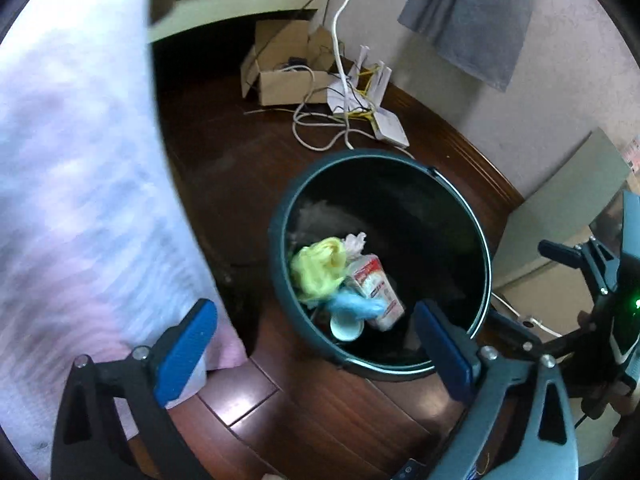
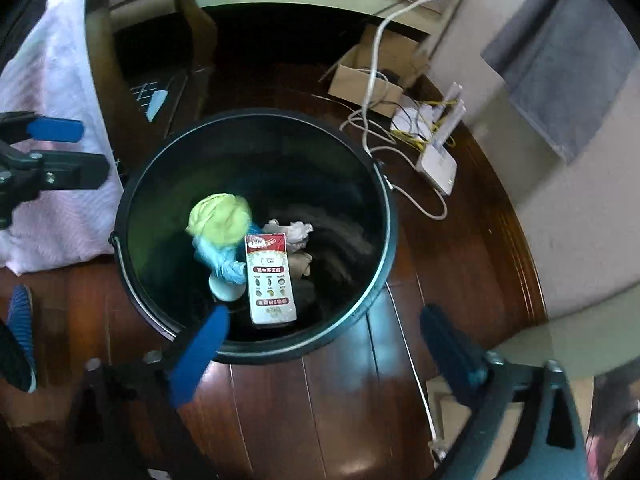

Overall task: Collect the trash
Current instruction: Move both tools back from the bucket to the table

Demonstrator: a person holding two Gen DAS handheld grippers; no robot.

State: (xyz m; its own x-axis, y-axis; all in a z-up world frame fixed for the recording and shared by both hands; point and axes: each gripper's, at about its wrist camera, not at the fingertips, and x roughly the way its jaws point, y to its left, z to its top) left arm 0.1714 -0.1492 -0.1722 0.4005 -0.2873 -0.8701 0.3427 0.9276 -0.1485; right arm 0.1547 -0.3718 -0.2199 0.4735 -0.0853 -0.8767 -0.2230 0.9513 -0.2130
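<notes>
1. Clearly well advanced: dark round bin (image 2: pixel 256 344) standing on the wooden floor (image 2: pixel 332 412), already holding several pieces of trash.
2. Inside the bin, seen from the right wrist view: a red and white carton (image 2: pixel 271 280) lying flat, a crumpled yellow-green bag (image 2: pixel 220 216) just beside it, a light blue bag (image 2: pixel 222 260) under the yellow one and touching the carton, a small pale cup (image 2: pixel 226 290) below the blue bag, and crumpled paper (image 2: pixel 294 234) behind the carton.
3. Same pile visible from the left wrist view too, near the left wall of the bin (image 1: pixel 280 272): carton (image 1: pixel 378 288), yellow-green bag (image 1: pixel 318 270), blue bag (image 1: pixel 354 306), cup (image 1: pixel 346 328).
4. Left gripper (image 1: pixel 316 354) above the near rim of the bin, jaws wide apart, nothing between the blue pads.
5. Right gripper (image 2: pixel 328 354) also over the near rim, jaws wide apart, nothing between them; carton only seen through the gap, lying down in the bin and not held.
6. Judged from this: dropping step finished for both hands, both free for a next piece.
7. Left to do, as far as visible: not much loose trash on the floor. Open cardboard box (image 2: pixel 368 80) by the wall with cables (image 2: pixel 372 80) and a white router (image 2: pixel 438 164) beside it, probably in use, not trash; cannot tell for sure.
8. Pink cloth (image 2: pixel 64 200) hanging at the left of the bin, close to its rim; looks like bedding, not something to collect.
9. Rest of the room out of view, so unknown whether more trash remains.
</notes>
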